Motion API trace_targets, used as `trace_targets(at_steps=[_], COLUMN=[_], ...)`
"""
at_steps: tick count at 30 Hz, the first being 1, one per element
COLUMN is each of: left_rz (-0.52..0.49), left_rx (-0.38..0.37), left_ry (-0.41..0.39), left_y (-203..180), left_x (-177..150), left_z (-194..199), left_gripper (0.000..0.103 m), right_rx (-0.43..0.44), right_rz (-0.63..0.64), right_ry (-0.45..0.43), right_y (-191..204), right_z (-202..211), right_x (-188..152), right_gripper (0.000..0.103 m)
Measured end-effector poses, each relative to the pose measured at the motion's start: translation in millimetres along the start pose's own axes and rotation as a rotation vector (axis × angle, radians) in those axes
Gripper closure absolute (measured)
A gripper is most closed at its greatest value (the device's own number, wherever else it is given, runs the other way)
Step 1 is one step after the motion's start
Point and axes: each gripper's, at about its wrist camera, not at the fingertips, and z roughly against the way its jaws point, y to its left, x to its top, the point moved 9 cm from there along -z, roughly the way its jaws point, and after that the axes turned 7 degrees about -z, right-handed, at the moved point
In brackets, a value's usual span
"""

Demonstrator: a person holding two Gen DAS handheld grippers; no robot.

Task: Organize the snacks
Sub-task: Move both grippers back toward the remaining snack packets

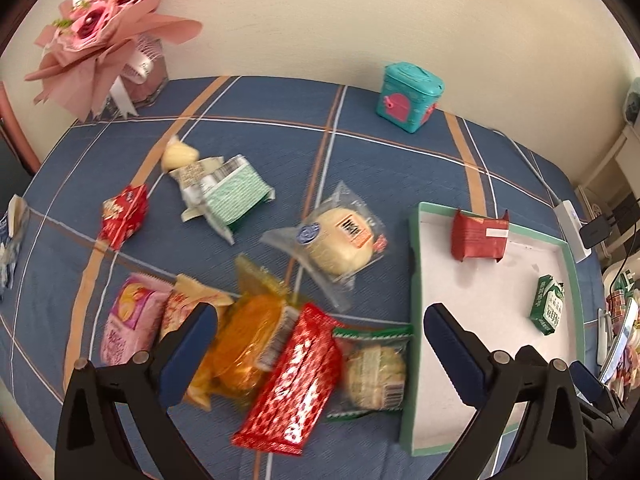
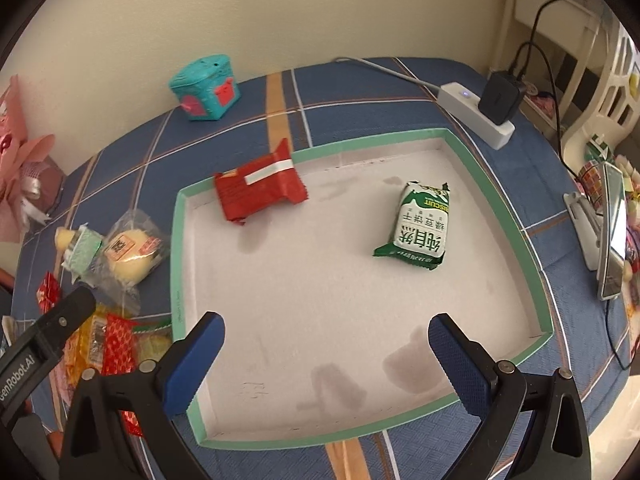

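A green-rimmed white tray (image 2: pixel 496 200) holds a red snack pack (image 2: pixel 260 192) and a green biscuit pack (image 2: pixel 420 228); the tray also shows in the left wrist view (image 1: pixel 416 264). My right gripper (image 2: pixel 326 340) is open and empty above the tray's near part. My left gripper (image 1: pixel 320 332) is open and empty, hovering above a pile of snacks left of the tray: a long red bar (image 1: pixel 292 376), an orange pack (image 1: pixel 244 344), a green-edged cake pack (image 1: pixel 372 372) and a pink pack (image 1: pixel 128 320). A clear-wrapped bun (image 1: pixel 340 244) lies beyond them.
A teal toy box (image 1: pixel 408 96) stands by the back wall and a pink bouquet (image 1: pixel 100 28) at the back left. A white power strip (image 2: pixel 476 116) with a black charger and cables lies behind the tray. A phone on a stand (image 2: pixel 612 232) is at the right.
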Motion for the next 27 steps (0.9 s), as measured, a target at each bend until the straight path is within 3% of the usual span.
trace_targets(at_steps=[11,17,27], left_rz=[0.033,0.021,0.057], left_rx=[0.012,0.052,0.102], left_ry=[-0.014,0.003,-0.023], left_y=[28,50,97], left_x=[-11,-18,-23], left_z=[16,24,41], left_gripper=[0.000,0.000,0.000], right_rx=[0.051,0.136,0.208], right_rz=[0.039,0.073,0.171], right_ry=[0.027,0.069,0.137], right_y=[21,50,101], right_z=[9,13,14], right_x=[-25,-41,-69], right_gripper=[0.000,0.000,0.000])
